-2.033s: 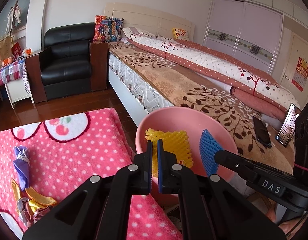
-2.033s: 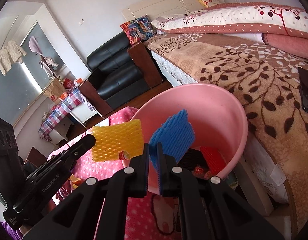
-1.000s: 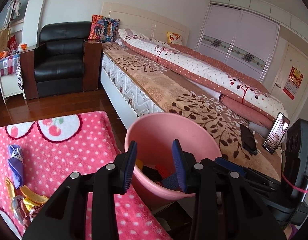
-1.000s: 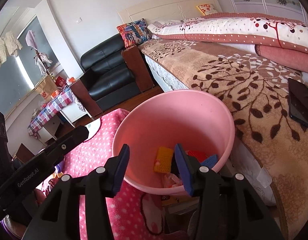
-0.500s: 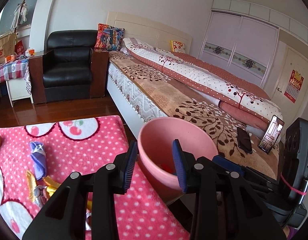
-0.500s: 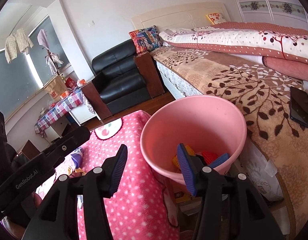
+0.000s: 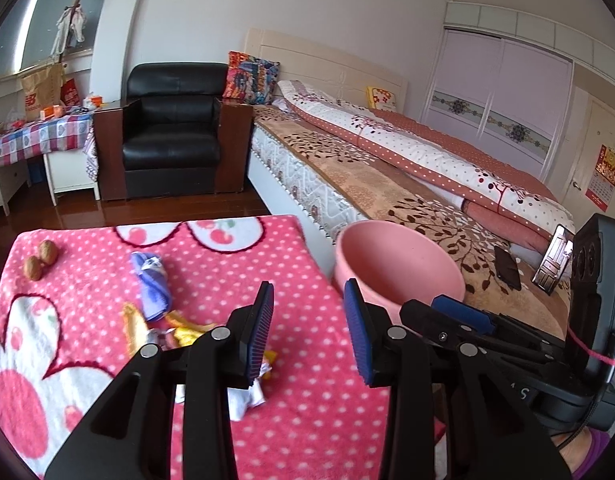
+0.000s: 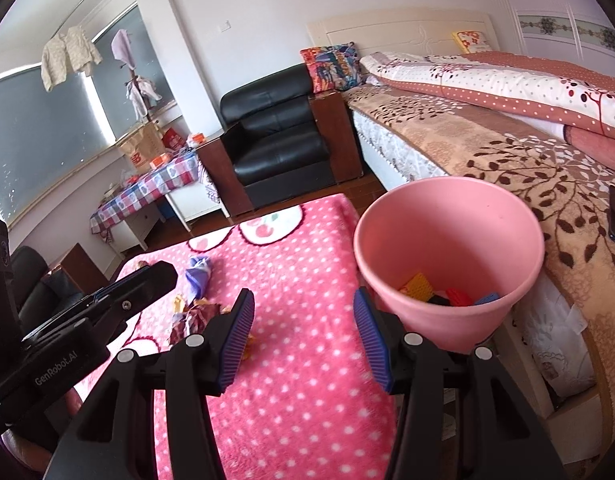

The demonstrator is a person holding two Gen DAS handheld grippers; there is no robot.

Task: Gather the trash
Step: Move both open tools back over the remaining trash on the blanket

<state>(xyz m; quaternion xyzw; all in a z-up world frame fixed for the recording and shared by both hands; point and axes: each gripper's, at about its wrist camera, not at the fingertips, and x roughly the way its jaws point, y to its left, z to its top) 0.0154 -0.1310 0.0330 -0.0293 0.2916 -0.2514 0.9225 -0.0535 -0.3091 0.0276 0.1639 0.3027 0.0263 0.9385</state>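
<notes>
Both the left gripper and right gripper gape wide and empty over the pink blanket beside the bucket

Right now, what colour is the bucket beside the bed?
Pink; the bucket shows best in the right wrist view.

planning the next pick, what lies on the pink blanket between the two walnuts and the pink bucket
In the left wrist view, a crumpled purple wrapper lies on the dotted pink blanket between the two brown walnuts and the round pink plastic bucket; otherwise bare blanket.
</notes>
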